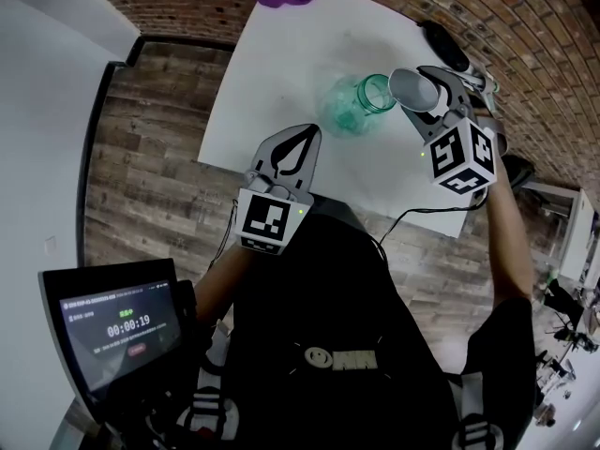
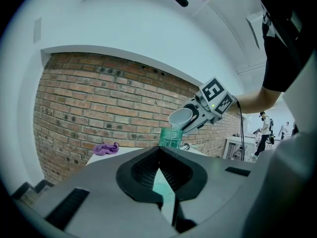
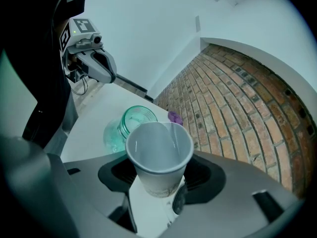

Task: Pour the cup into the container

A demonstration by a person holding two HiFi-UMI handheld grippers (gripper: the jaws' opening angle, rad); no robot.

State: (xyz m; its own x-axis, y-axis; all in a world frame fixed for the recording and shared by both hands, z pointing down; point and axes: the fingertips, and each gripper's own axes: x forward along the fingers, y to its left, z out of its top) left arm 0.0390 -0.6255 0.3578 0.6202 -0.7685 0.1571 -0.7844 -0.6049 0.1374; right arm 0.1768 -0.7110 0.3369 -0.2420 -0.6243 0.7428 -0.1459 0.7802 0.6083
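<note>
1. Head view shows the right gripper (image 1: 427, 97) over the far part of the white table (image 1: 272, 64). Its jaws are clamped low on the wall of the white paper cup (image 1: 414, 89), which is tipped toward the green glass jar (image 1: 361, 101).
2. To pour well, I judge the cup's lip should sit squarely above the jar's mouth before any further tipping. The roll should be slow, since that mouth looks little wider than the cup's rim.
3. A paper cup is soft, so a harder squeeze could buckle it and spill. Nothing holds the jar, so a knock from the cup might shove it.
4. The jar, which I take for the container, stands upright on the table. Its mouth lies just beside the cup's rim, at about 9 o'clock from it in the head view and about 10 o'clock in the right gripper view. I cannot tell whether they touch.
5. The part of the cup's inside that shows looks bare and white, and I see no stream.
6. The left gripper (image 1: 292, 148) hangs at about 7 o'clock from the jar, well apart from it. Its jaws are drawn together at the tips with nothing between them.
</note>
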